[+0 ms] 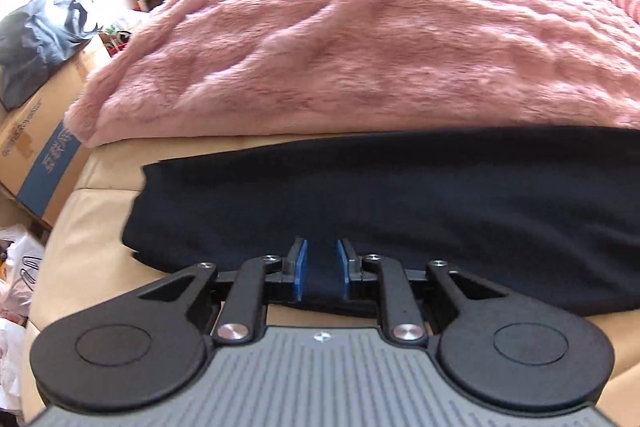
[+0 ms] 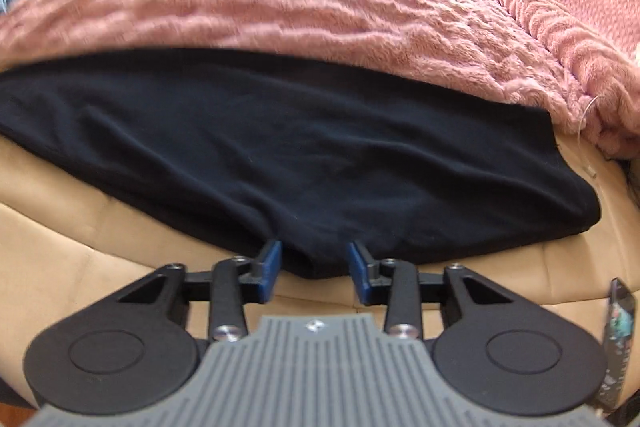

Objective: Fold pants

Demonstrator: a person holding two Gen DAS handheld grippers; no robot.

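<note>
Black knit pants [image 1: 400, 203] lie as a long flat band across the middle of both frames, on a tan cushioned surface [image 1: 100, 227] and just in front of a pink plush blanket [image 1: 360, 27] that fills the upper half. In the left wrist view the left gripper [image 1: 322, 269] stands at the lower centre, its 2 blue pads [image 1: 301, 267] drawn narrow with the near hem of the cloth between them; whether they truly pinch it cannot be told. In the right wrist view the right gripper [image 2: 314, 269] sits at the lower centre, its jaws wide, straddling a bulge of the near edge without closing on it. Both tools address the same long edge, probably so that it can be lifted evenly and carried toward the blanket side for a lengthwise fold. Judged from the single flat layer, folding has barely begun. Cardboard boxes [image 1: 36, 155] and heaped clothes [image 1: 44, 27] occupy the upper left of the left view.
</note>
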